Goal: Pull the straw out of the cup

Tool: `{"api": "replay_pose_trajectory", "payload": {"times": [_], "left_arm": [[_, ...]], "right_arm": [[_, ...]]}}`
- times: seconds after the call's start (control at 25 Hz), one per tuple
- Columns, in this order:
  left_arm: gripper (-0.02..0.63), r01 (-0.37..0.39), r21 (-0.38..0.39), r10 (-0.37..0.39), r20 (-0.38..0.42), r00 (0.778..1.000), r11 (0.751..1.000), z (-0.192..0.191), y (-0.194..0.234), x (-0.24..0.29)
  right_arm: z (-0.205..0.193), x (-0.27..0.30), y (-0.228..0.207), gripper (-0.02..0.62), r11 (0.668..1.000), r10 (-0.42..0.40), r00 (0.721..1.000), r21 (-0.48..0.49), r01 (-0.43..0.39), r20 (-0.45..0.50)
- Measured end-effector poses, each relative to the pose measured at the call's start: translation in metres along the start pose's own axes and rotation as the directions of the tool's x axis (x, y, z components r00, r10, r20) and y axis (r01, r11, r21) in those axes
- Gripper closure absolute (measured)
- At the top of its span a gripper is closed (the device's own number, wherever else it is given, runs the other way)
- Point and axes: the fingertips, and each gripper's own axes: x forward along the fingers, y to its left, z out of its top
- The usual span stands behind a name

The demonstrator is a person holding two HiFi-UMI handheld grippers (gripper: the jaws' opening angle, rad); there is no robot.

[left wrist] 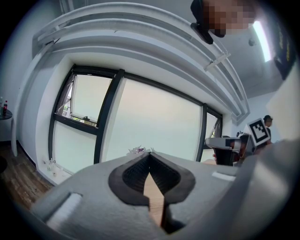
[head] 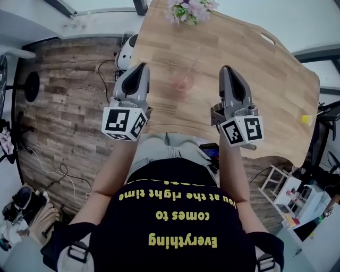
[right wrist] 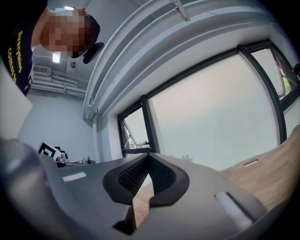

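- Roughly midway between the two grippers in the head view, the clear cup (head: 182, 79) stands upright on the wooden table (head: 265, 79), with a pinkish tint at its bottom.
- Faintly visible, the straw (head: 189, 69) sits in the cup and leans up toward the right; it is too pale to make out further.
- Neither gripper touches the cup or straw; both hang apart from it, one on each side.
- The left gripper (head: 140, 66) is over the table's left edge. In the left gripper view its jaws are pressed together at the tips (left wrist: 150, 153) with nothing between them, only table wood showing below.
- The right gripper (head: 226, 68) is over the table to the cup's right. In the right gripper view its tips (right wrist: 149, 156) also meet, and nothing is held.
- A bunch of pale flowers (head: 188, 9) stands at the table's far edge, beyond the cup.
- A small yellow object (head: 306, 119) lies near the table's right edge, well apart from the cup.
- Wood-plank floor (head: 69, 101) with loose cables lies to the left of the table.
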Motion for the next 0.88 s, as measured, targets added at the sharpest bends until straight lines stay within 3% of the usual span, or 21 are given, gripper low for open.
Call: {"api": "replay_pose_trajectory", "payload": {"times": [0.32, 0.88], "left_arm": [[0.606, 0.002, -0.001, -0.002, -0.019, 1.0, 1.0, -0.008, 0.004, 0.001], [0.606, 0.001, -0.022, -0.002, -0.04, 0.999, 1.0, -0.022, 0.009, 0.01]], "right_arm": [[-0.018, 0.011, -0.003, 0.585, 1.0, 0.001, 0.999, 0.021, 0.0, -0.035], [-0.078, 0.04, -0.002, 0.453, 0.992, 0.091, 0.978, 0.102, -0.073, -0.19]]}}
